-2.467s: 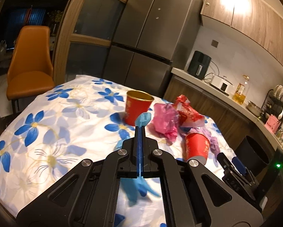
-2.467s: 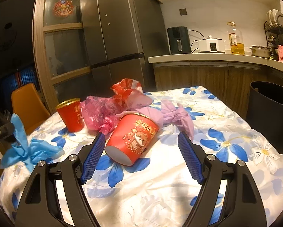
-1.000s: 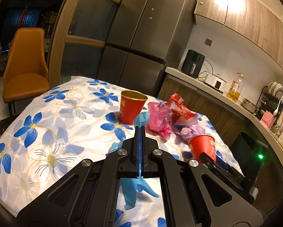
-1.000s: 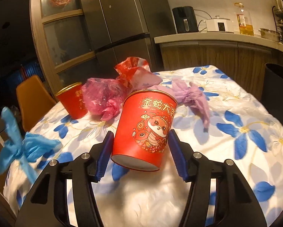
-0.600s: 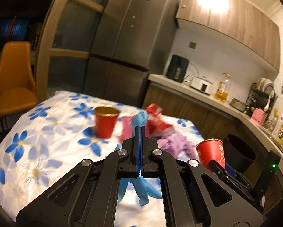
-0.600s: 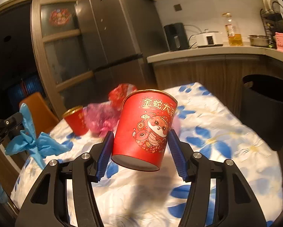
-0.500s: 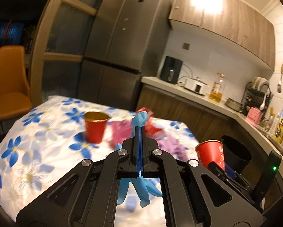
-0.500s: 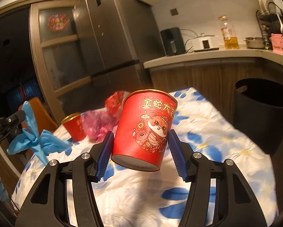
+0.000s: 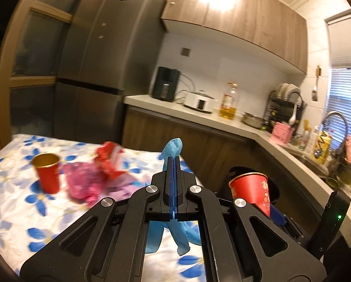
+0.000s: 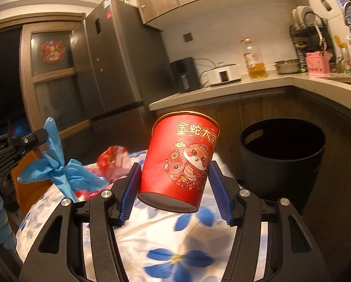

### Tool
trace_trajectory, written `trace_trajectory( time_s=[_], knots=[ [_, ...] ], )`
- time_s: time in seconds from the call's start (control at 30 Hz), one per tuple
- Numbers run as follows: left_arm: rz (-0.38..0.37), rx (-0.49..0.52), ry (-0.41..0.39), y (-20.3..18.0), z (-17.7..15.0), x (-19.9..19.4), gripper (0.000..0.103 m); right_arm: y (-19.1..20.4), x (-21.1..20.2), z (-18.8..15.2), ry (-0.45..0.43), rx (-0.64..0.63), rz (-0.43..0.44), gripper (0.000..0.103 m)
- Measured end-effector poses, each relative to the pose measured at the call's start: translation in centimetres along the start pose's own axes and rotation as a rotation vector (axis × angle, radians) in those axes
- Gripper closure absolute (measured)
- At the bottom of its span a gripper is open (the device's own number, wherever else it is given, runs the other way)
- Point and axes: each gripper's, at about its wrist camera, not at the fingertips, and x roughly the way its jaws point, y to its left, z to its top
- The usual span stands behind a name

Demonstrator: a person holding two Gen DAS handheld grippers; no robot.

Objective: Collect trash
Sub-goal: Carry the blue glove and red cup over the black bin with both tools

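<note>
My right tool [image 10: 173, 185] clamps the red paper cup [image 10: 180, 162], tilted, above the tabletop's [image 10: 182, 235] edge nearest the black bin [image 10: 283, 155]; too hard a squeeze could crush it, or it could slip. My left tool [image 9: 174, 162], fully shut, pinches a dangling blue glove [image 9: 175, 235] that may snag.

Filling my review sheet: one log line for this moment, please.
left gripper: shut on blue glove | right gripper: holding red cup | bin: open, nearby | table: second cup, wrappers
</note>
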Motion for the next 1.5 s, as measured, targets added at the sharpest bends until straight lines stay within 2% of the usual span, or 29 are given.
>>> trace_trajectory(
  time_s=[0.53, 0.7, 1.07, 1.5],
  knots=[
    [-0.238, 0.093, 0.01, -11.9, 1.2, 7.8, 0.103, -8.6, -2.0, 3.9, -0.128, 0.037, -0.225, 0.046],
    [-0.29, 0.114, 0.012, -14.8, 1.3, 10.2, 0.103, -11.4, -2.1, 5.0, -0.157, 0.055, -0.29, 0.046],
    [-0.371, 0.117, 0.055, -18.6, 1.4, 15.0, 0.103, -14.7, -0.8, 6.2, -0.161, 0.06, -0.35, 0.046],
    [-0.418, 0.106, 0.116, -20.1, 0.2, 19.6, 0.103, -16.6, 1.5, 6.3, -0.139, 0.068, -0.366, 0.045]
  ],
)
